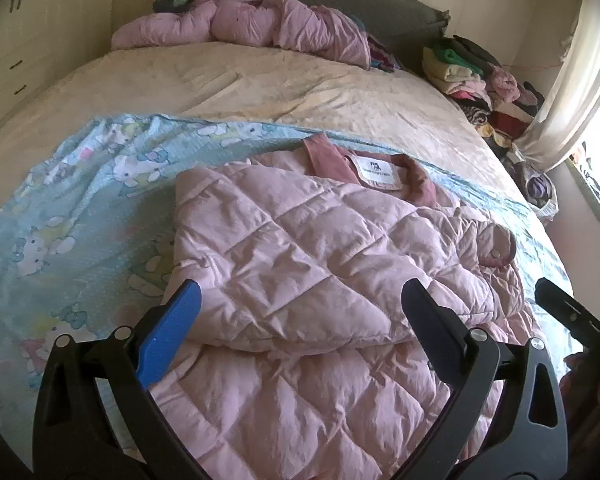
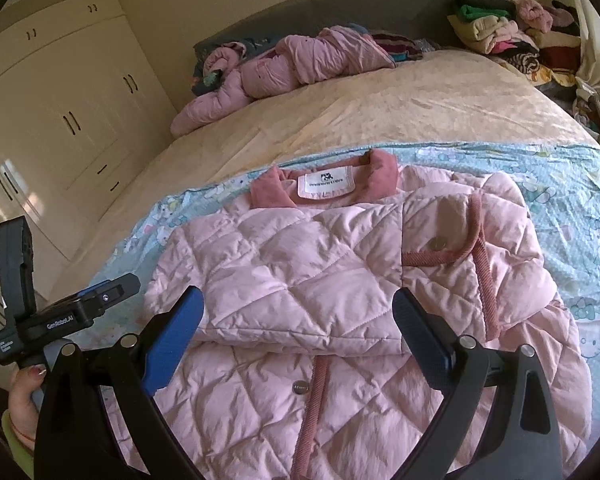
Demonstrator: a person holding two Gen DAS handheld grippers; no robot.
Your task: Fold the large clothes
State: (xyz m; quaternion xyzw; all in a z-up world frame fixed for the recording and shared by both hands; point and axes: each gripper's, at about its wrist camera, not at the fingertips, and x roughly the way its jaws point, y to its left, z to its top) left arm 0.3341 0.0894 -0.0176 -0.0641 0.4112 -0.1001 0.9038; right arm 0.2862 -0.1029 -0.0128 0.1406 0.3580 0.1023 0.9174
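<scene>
Pink quilted jacket [image 2: 300, 280], padded, diamond-stitched, with darker pink collar [image 2: 380, 176], white neck label [image 2: 327, 184], corded trim [image 2: 480, 240] and metal snaps [image 2: 436, 245]. Location: flat on a pale blue cartoon-print sheet [image 1: 80, 200] at the near end of a bed [image 1: 260, 84], collar toward the headboard. Condition: both sides appear folded in over the front, the lower body not yet folded up.

Handling, by judgement: soft and puffy, probably light for its bulk; the shell looks smooth and may slip between pads; the filling is likely to spring back, so a fold wants pressing down. Not fragile. The sheet beneath is loose and could be pinched along with it.

Grip points, by judgement: the hem corners nearest the cameras, one per tong, taking both layers at a stitched edge, not a puffed panel.

Left gripper [image 1: 300, 312]: jaws wide, holding nothing, poised over the jacket's near left part. Right gripper [image 2: 296, 320]: jaws wide, holding nothing, over the middle.

Also present: a second pink padded garment [image 1: 260, 20] at the headboard; a clothes pile [image 1: 476, 76] at the far right; wardrobe [image 2: 60, 100].
</scene>
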